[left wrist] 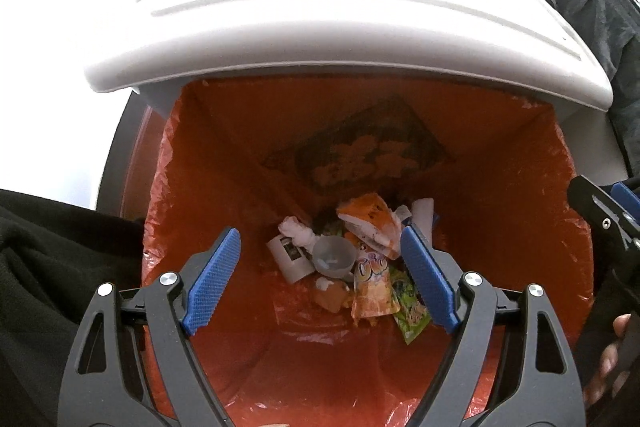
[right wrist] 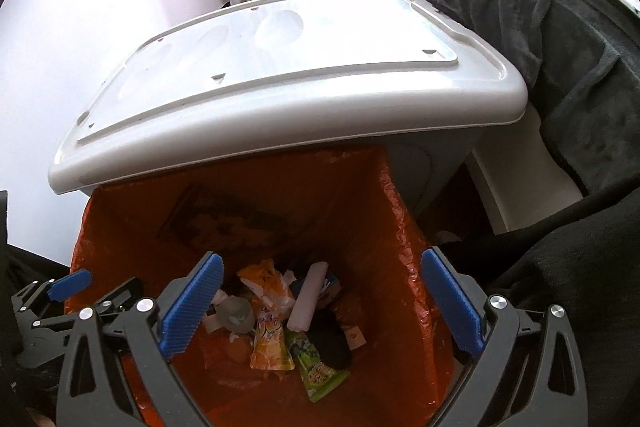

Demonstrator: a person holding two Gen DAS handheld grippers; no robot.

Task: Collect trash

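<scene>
Hovering over the bin [right wrist: 404, 187] with both tools; our left gripper [left wrist: 320, 277] and right gripper [right wrist: 318, 301] both gape wide with nothing between the pads. The trash sits at the bottom of the bin's orange liner [left wrist: 560, 227]: an orange juice pouch [right wrist: 269, 341], a green wrapper [right wrist: 318, 373], a white roll [right wrist: 308, 301], a clear cup [left wrist: 334, 257]. The white lid [right wrist: 280, 99] hangs half-raised over the bin's far side; we reckon it could drop onto the grippers, or a finger could snag the liner.
</scene>
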